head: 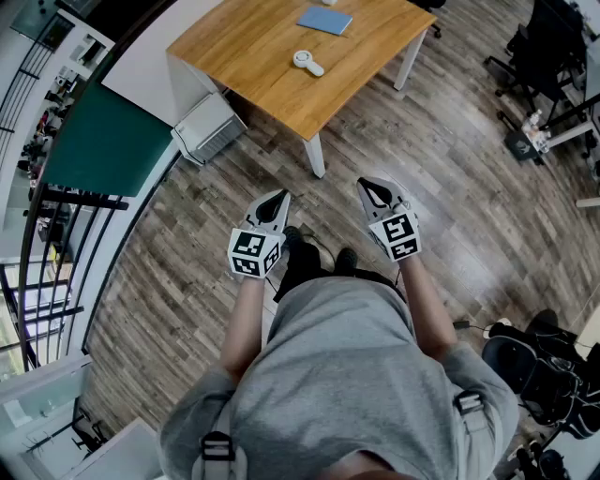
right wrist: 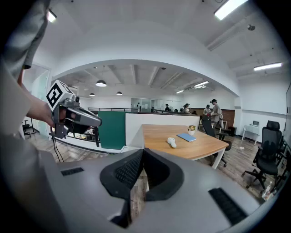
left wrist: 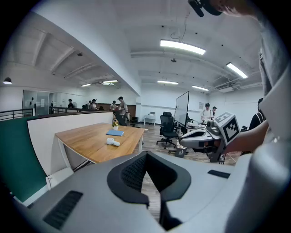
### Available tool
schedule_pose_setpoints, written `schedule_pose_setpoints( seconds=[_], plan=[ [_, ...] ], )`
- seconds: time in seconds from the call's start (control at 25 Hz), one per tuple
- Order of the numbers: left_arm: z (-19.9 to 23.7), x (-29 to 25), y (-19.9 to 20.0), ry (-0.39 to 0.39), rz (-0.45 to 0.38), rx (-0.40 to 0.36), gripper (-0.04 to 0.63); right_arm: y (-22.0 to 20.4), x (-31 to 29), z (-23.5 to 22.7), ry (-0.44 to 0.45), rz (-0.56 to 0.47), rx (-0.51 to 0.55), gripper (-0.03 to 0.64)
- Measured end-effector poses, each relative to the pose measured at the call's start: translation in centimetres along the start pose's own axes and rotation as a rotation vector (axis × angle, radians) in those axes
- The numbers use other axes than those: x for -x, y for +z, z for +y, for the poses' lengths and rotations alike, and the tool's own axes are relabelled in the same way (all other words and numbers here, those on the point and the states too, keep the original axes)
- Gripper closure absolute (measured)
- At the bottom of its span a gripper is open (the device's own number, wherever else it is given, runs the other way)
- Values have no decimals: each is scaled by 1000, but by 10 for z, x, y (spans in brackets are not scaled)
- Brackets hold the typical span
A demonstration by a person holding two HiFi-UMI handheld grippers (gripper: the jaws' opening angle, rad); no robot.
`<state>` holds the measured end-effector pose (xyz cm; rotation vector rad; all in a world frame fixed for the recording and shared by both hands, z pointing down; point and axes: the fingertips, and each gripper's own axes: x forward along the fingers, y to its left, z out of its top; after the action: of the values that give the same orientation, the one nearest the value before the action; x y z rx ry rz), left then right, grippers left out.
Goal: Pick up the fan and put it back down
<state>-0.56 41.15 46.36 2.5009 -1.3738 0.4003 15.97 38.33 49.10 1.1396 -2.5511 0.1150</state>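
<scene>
A small white hand-held fan [head: 307,62] lies on the wooden table [head: 253,56], far ahead of both grippers. It also shows in the left gripper view as the fan [left wrist: 112,142] and in the right gripper view as the fan [right wrist: 171,142]. My left gripper [head: 281,198] and right gripper [head: 367,187] are held side by side over the wood floor in front of the person's body, well short of the table. Both are shut with nothing between the jaws, as the left gripper [left wrist: 145,157] and the right gripper [right wrist: 142,153] show in their own views.
A blue notebook [head: 324,20] and a small potted plant [right wrist: 191,130] share the table. A white box unit [head: 208,127] stands by the table's left leg. A green panel [head: 103,141] and a railing run along the left. Office chairs [head: 548,47] stand at the right; people stand far off.
</scene>
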Motion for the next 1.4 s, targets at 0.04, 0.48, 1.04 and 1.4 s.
schedule_pose_setpoints(
  seconds=[0.04, 0.48, 1.04, 1.4],
  plan=[
    [0, 1, -1, -2, 1, 0, 577, -3, 1, 2, 4, 2, -2, 612],
    [-14, 6, -7, -3, 8, -14, 577, -8, 12, 9, 8, 6, -10, 611],
    [-18, 8, -10, 37, 12, -27, 574, -9, 18, 23, 102, -21, -21, 512],
    [-28, 2, -12, 32, 49, -73, 487, -16, 24, 18, 101, -21, -23, 443]
  ],
)
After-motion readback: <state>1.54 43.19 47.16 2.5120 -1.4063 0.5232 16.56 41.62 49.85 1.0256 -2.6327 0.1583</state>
